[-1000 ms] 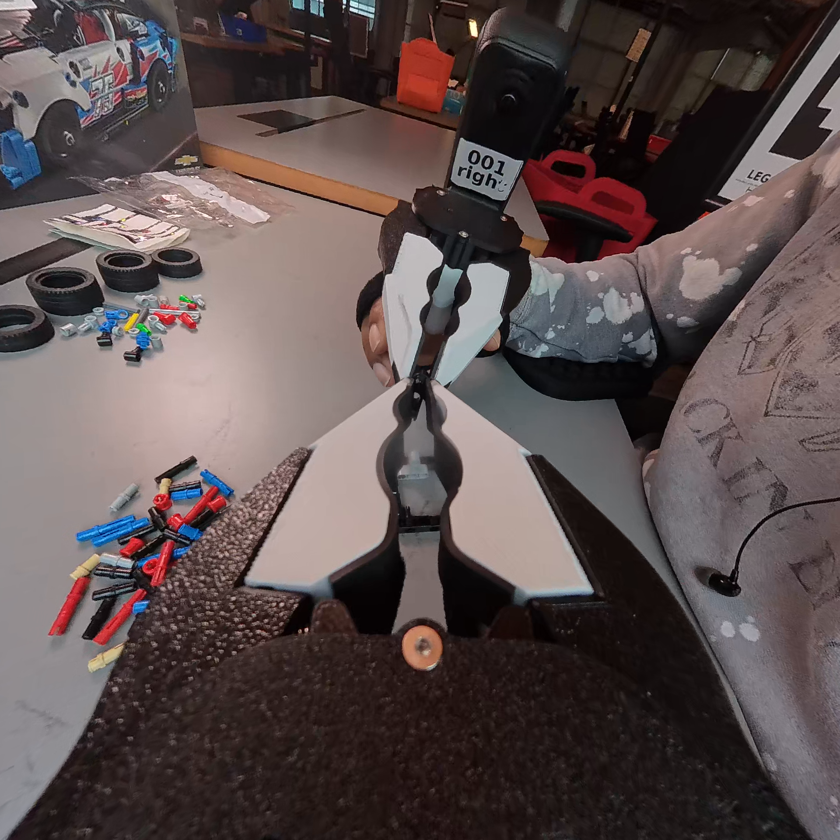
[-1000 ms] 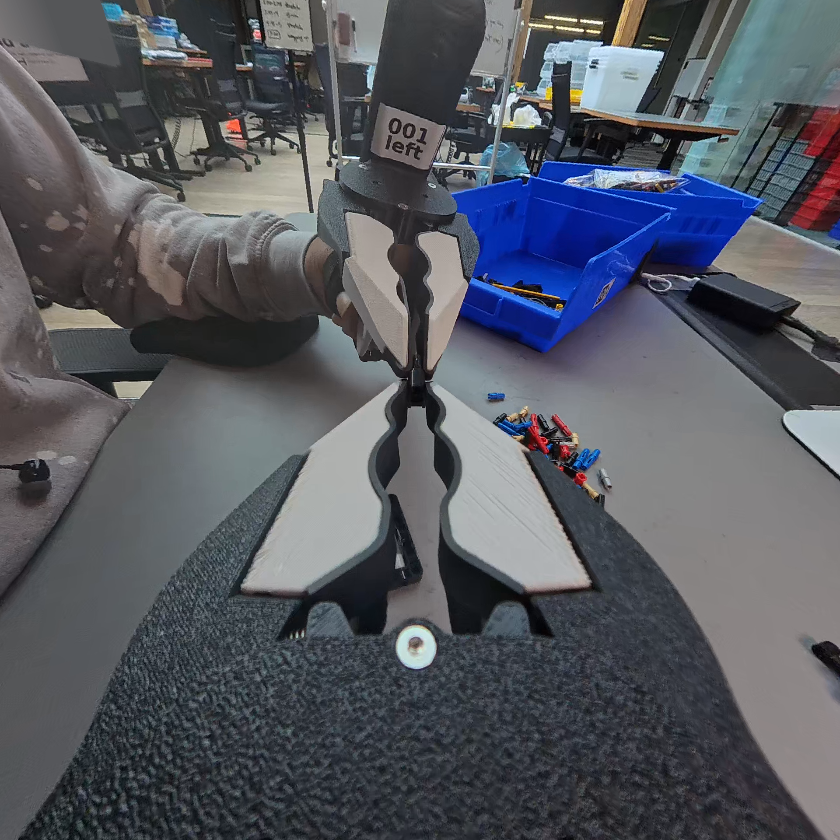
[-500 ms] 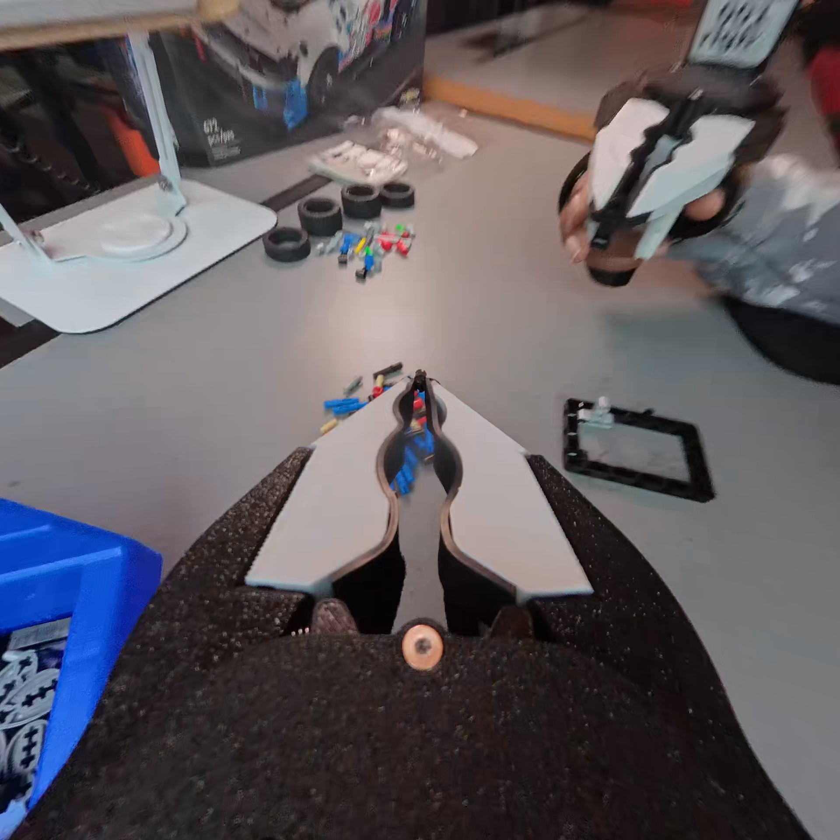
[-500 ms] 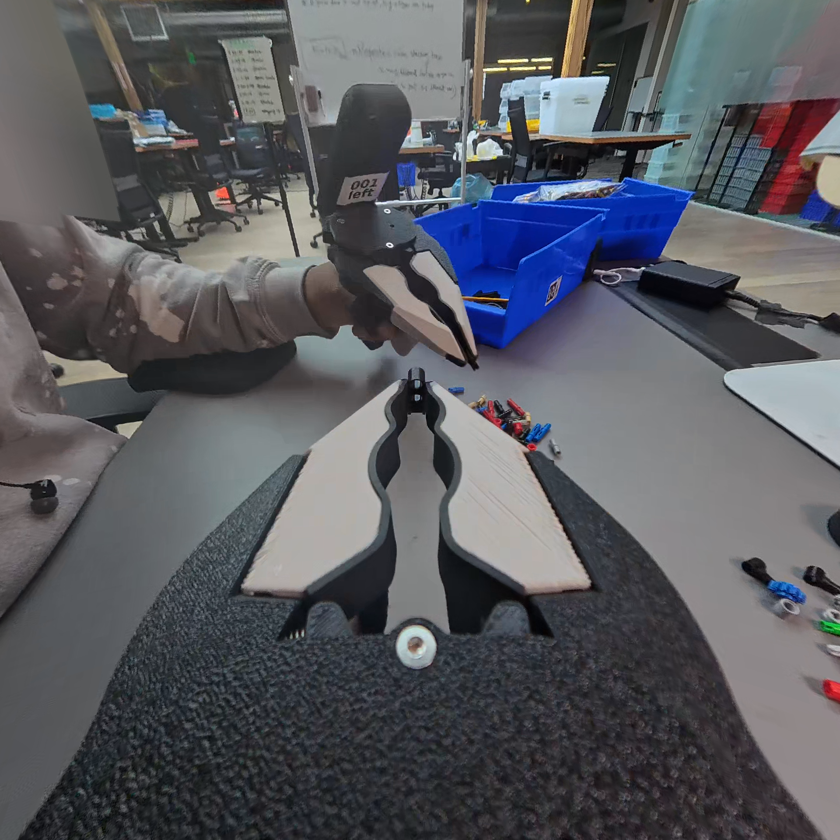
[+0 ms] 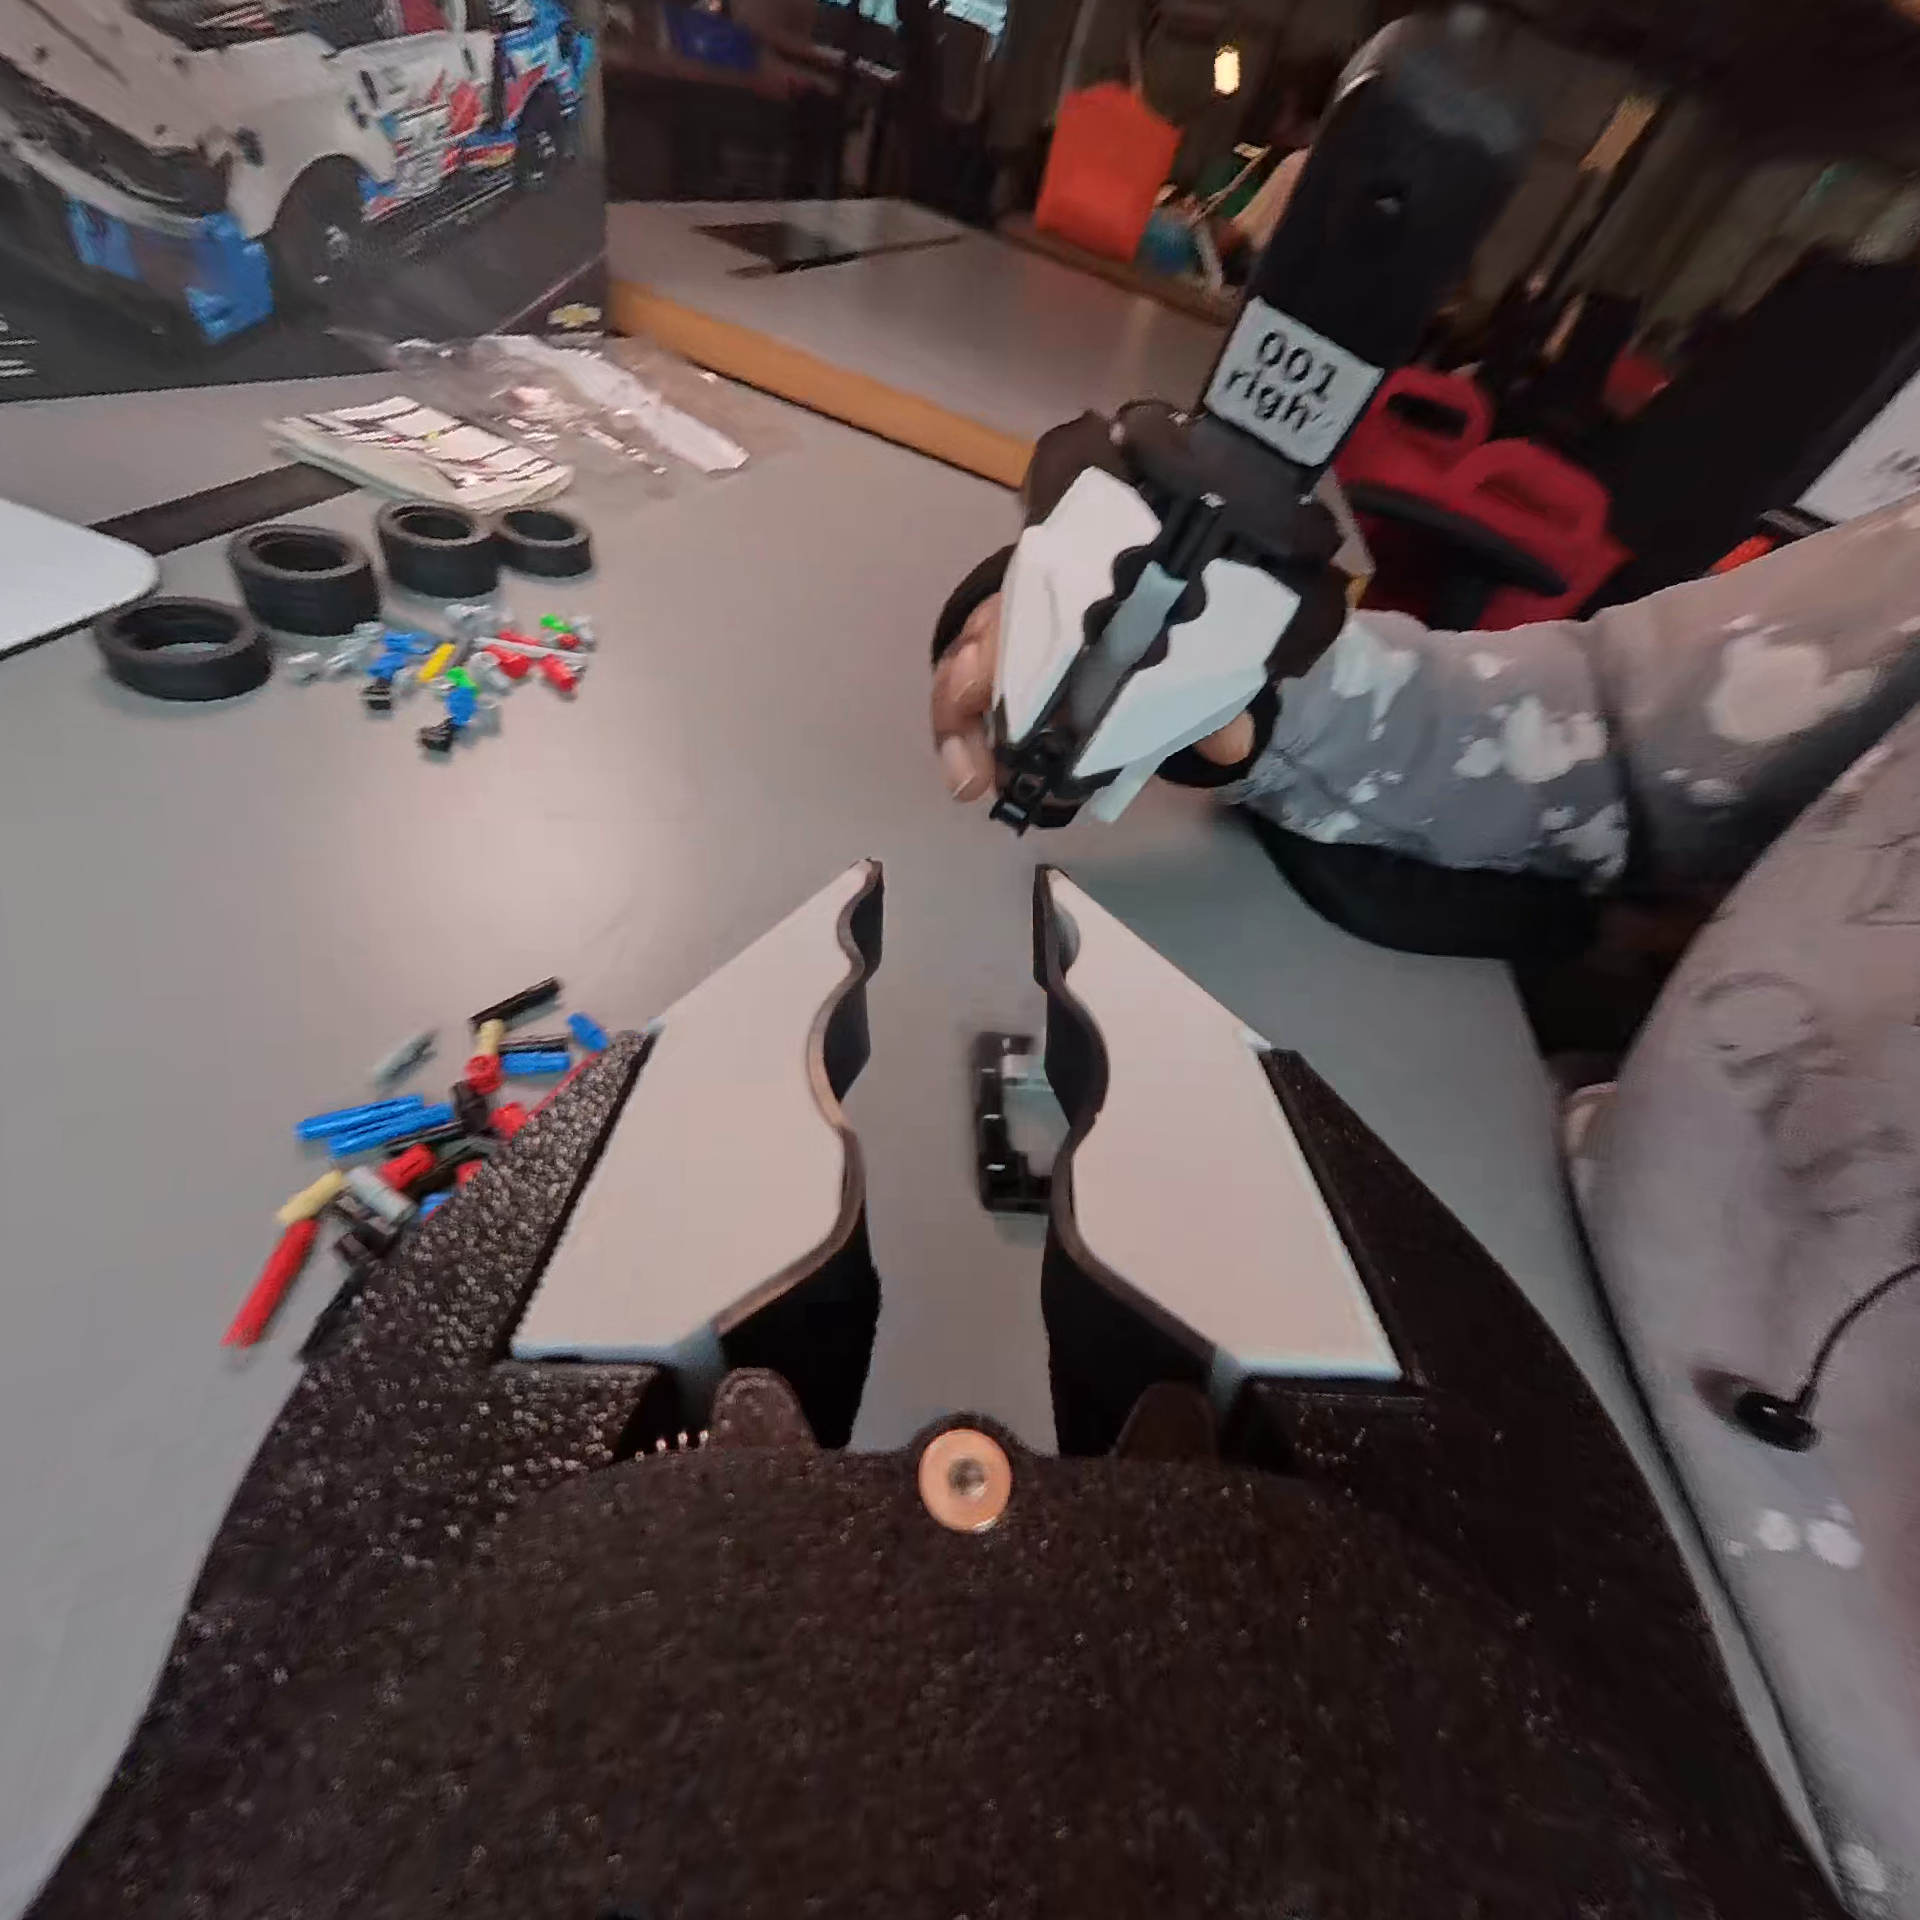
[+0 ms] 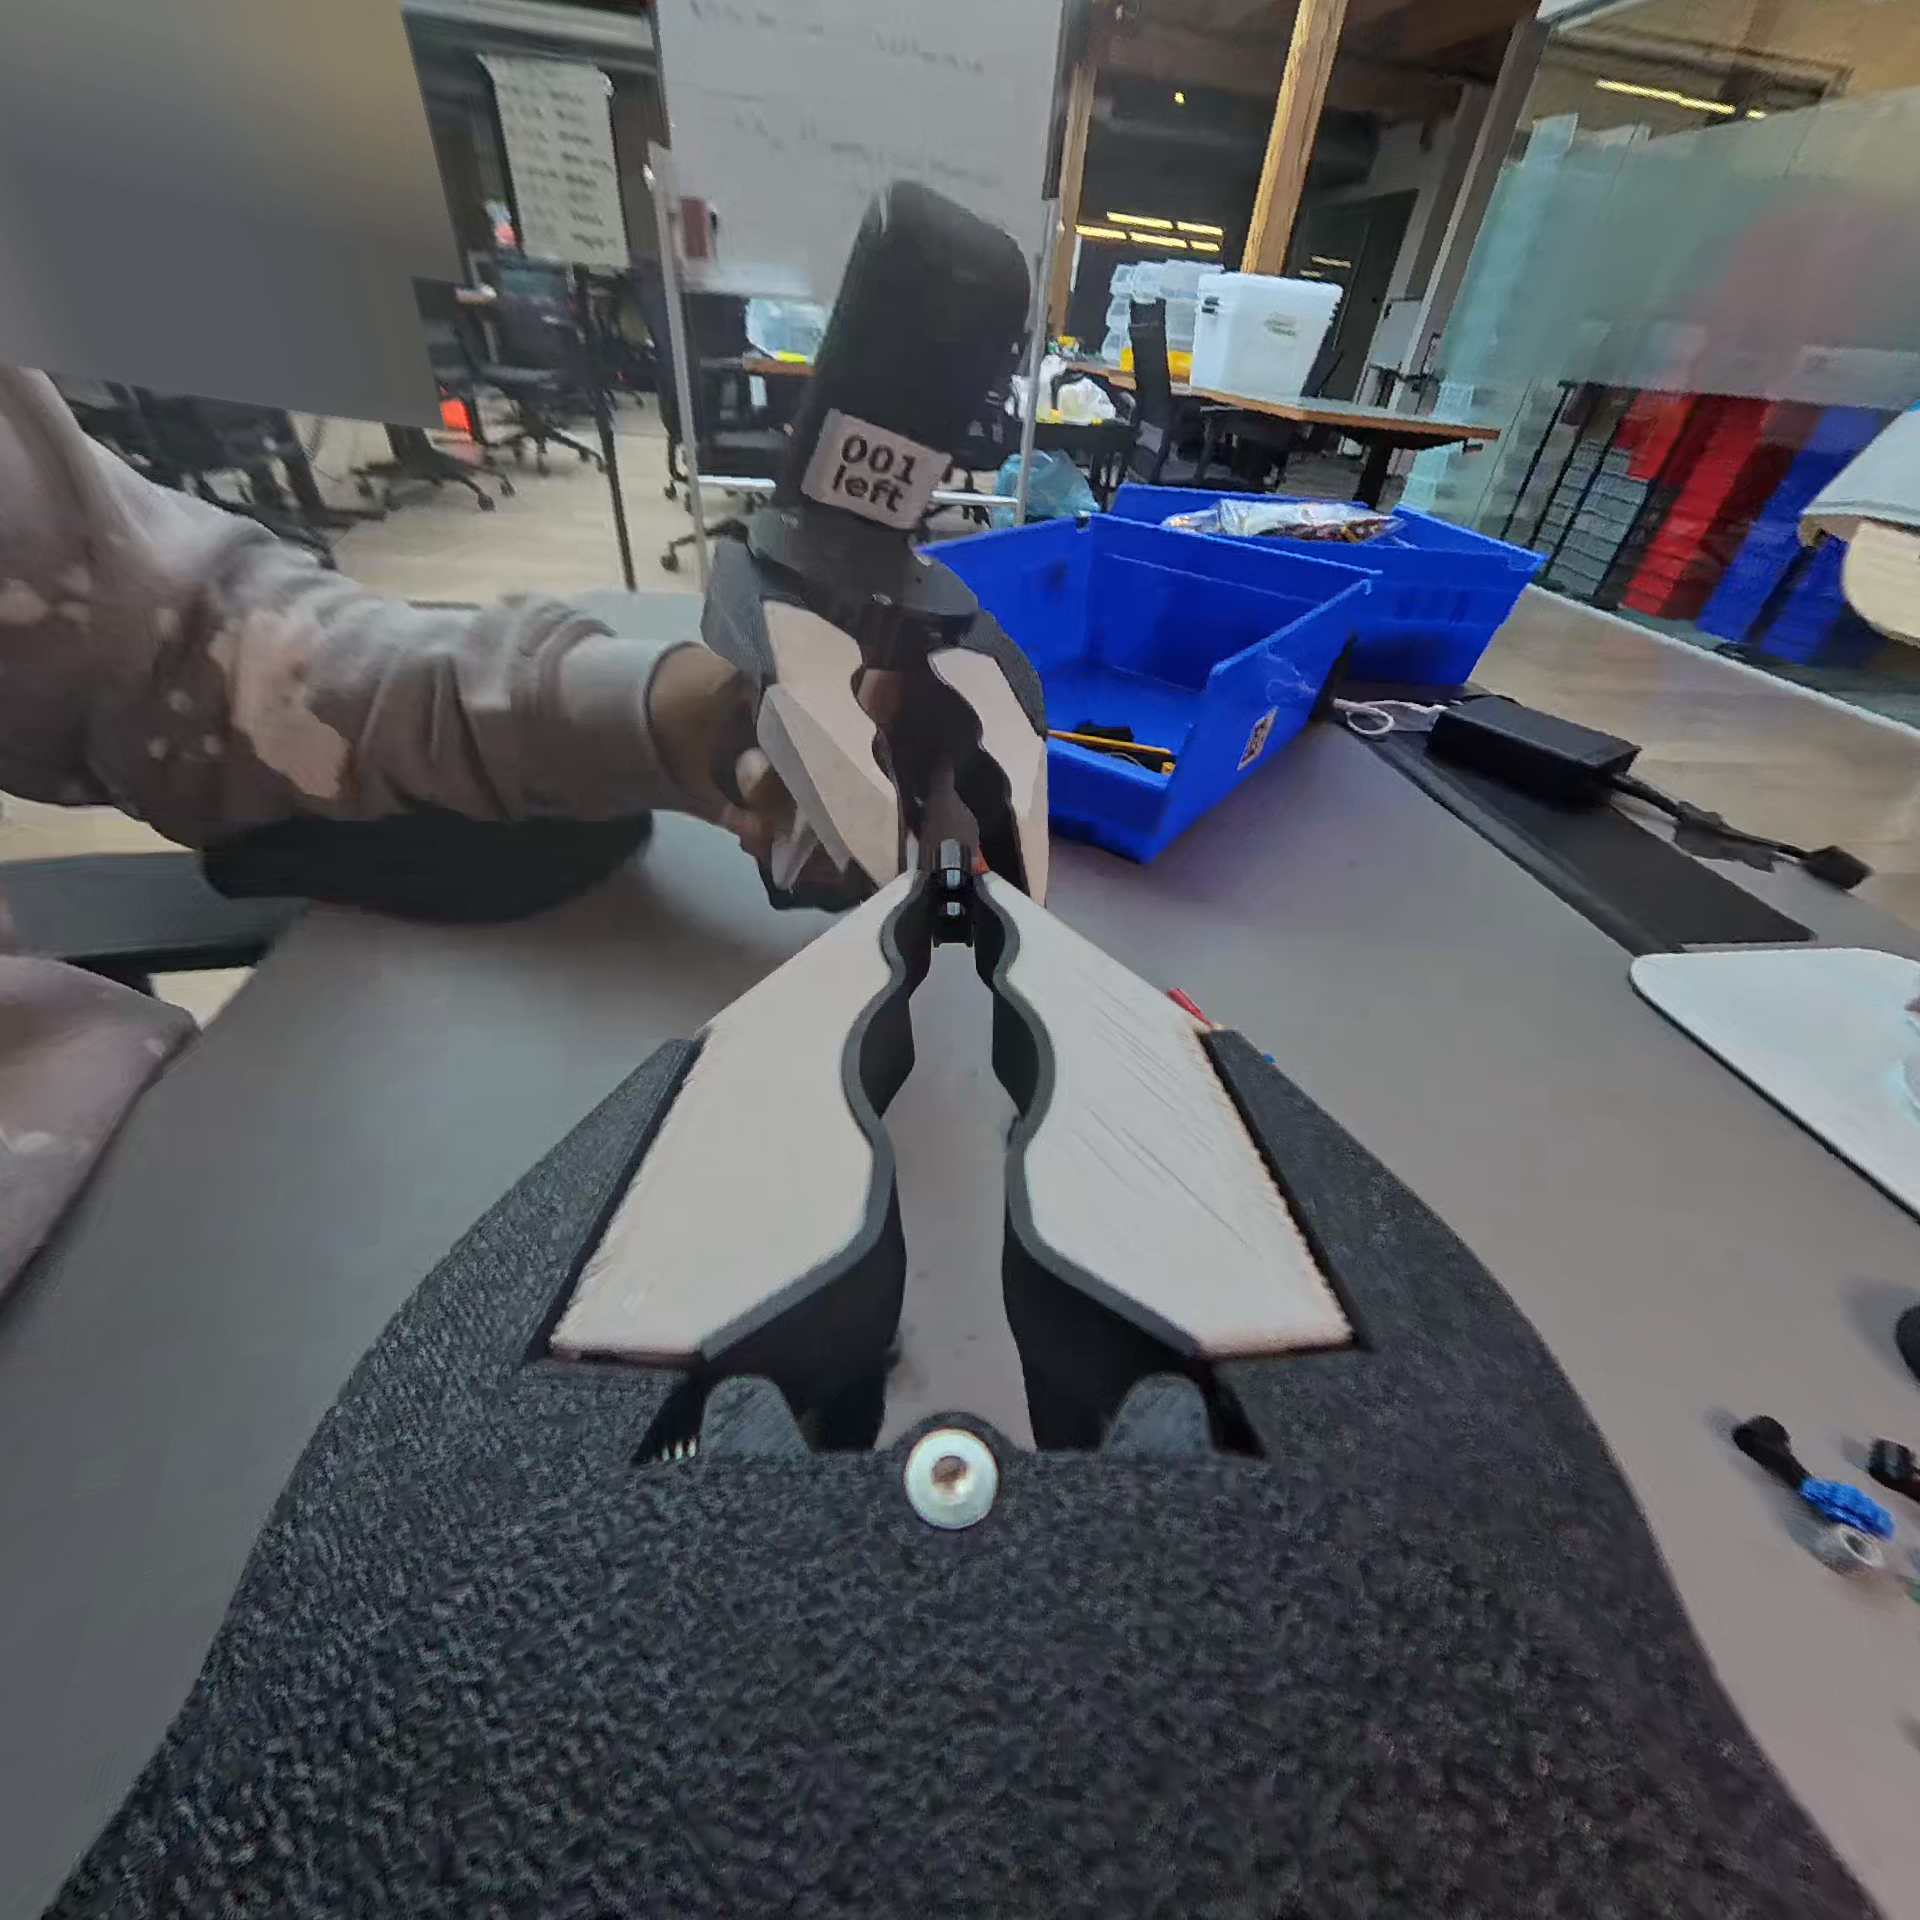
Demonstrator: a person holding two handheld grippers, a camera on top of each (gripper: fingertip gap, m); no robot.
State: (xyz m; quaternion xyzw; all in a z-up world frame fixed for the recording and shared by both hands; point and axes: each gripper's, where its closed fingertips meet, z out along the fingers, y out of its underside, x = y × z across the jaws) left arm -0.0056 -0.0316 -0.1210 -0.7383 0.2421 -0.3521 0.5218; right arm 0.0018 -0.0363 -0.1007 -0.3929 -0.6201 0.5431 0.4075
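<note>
My left gripper (image 5: 958, 873) is open and empty, held above the grey table (image 5: 675, 831). A black rectangular frame piece (image 5: 1000, 1127) lies on the table below it, partly hidden by my right finger (image 5: 1174, 1132). My right gripper (image 6: 951, 899) is shut on a small black piece (image 6: 951, 891). It also shows in the left wrist view (image 5: 1023, 800), just beyond and a little right of my left fingertips, pointing down at them. In the right wrist view the open left gripper (image 6: 912, 868) faces my right tips closely.
A pile of coloured pins (image 5: 416, 1132) lies left of my left gripper, and a second pile (image 5: 468, 665) by several black tyres (image 5: 301, 582) lies farther off. Blue bins (image 6: 1195, 665), a black adapter (image 6: 1517, 743) and a white base (image 6: 1808, 1049) stand on the table. A person's sleeve (image 5: 1507, 727) is on the right. The grippers are tip to tip, or close to it.
My left gripper swung left over the pins, then came back to face the right gripper, and has opened. The right gripper stays shut on the small black piece.
</note>
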